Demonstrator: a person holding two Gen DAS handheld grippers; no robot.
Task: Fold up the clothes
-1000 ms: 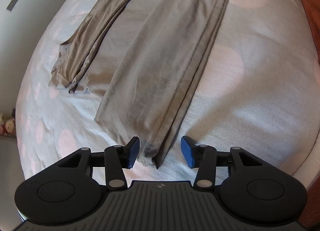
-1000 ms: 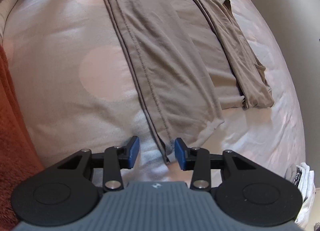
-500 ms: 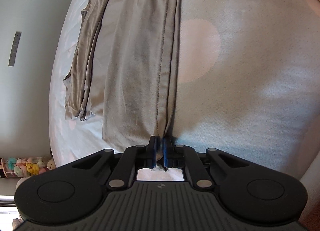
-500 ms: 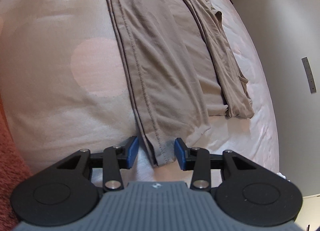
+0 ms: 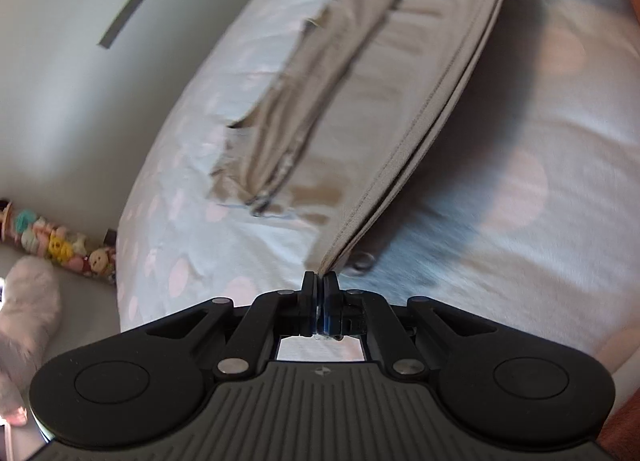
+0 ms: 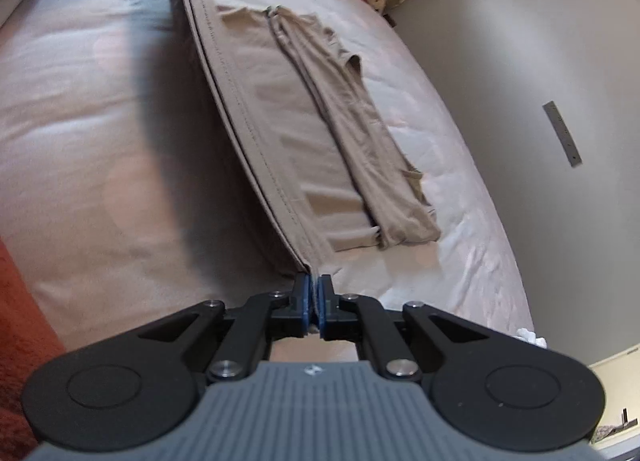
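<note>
A tan garment (image 5: pixel 384 101) lies stretched across a bed with a pale dotted sheet (image 5: pixel 520 181). Its stitched long edge is lifted off the sheet and casts a shadow. My left gripper (image 5: pixel 320 281) is shut on one end of that edge. In the right wrist view the same tan garment (image 6: pixel 280 133) runs away from me, and my right gripper (image 6: pixel 313 283) is shut on the other end of the stitched edge. A folded sleeve lies bunched on the far side of the garment (image 6: pixel 360 133).
An orange-red blanket (image 6: pixel 20 321) borders the bed on one side. Beyond the far bed edge is a pale floor with a row of small plush toys (image 5: pixel 60 245) and a white fluffy thing (image 5: pixel 24 301). A grey strip (image 6: pixel 562 133) lies on the floor.
Both grippers closed on the ends of the garment's stitched edge, the left first, then the right. Both have risen, lifting that edge off the sheet.
</note>
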